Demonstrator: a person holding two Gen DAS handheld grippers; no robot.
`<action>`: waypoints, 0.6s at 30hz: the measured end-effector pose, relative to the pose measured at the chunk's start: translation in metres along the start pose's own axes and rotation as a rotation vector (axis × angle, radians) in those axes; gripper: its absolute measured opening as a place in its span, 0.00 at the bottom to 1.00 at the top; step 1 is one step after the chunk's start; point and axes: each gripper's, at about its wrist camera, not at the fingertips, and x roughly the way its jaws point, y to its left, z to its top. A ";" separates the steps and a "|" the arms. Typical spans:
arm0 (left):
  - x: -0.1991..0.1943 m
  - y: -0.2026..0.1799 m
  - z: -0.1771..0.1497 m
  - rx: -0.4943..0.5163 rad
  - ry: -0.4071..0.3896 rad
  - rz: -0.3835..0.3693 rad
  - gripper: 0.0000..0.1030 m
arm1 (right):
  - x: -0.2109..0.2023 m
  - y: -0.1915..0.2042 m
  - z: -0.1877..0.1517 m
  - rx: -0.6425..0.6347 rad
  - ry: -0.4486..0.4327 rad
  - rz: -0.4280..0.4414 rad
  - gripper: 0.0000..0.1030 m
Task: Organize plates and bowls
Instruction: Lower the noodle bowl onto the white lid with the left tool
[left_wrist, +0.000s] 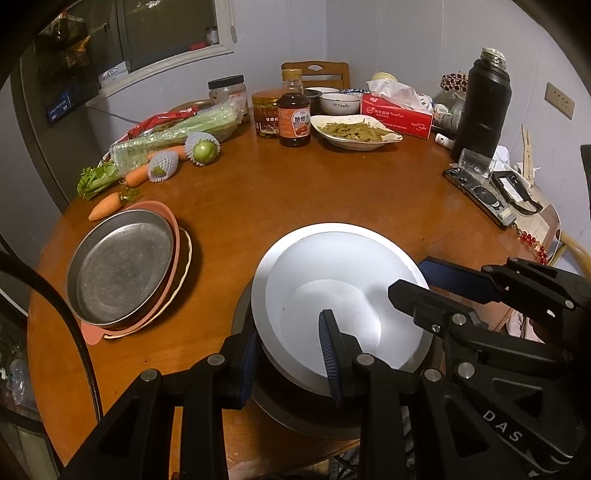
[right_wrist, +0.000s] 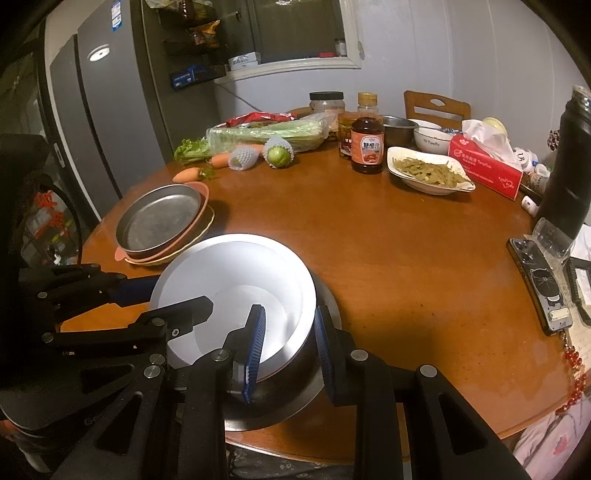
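Stack of plates (left_wrist: 122, 273) at the desk's (left_wrist: 295, 192) left, metal bowl (left_wrist: 343, 295) at the near edge, left gripper (left_wrist: 291, 363) fingers pinching its near rim, right gripper (right_wrist: 290, 354) fingers pinching its right rim

Round wooden table (left_wrist: 258, 192) bears plate stack (left_wrist: 122, 266), bottle (left_wrist: 294, 110).

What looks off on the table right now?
The plate stack is uneven: the metal pan sits off-centre on the pink plate, whose rim sticks out on the far right side. A carrot touches the stack's far edge. No spills or damage show.
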 end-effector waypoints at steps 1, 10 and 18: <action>0.000 0.000 0.000 0.000 -0.001 -0.003 0.30 | 0.001 0.000 0.000 0.001 -0.001 0.001 0.28; -0.001 0.006 -0.001 -0.020 -0.015 -0.004 0.30 | 0.004 0.002 0.000 -0.008 0.013 -0.005 0.30; -0.009 0.009 -0.002 -0.025 -0.042 -0.016 0.31 | 0.003 0.001 0.001 0.003 0.015 0.006 0.33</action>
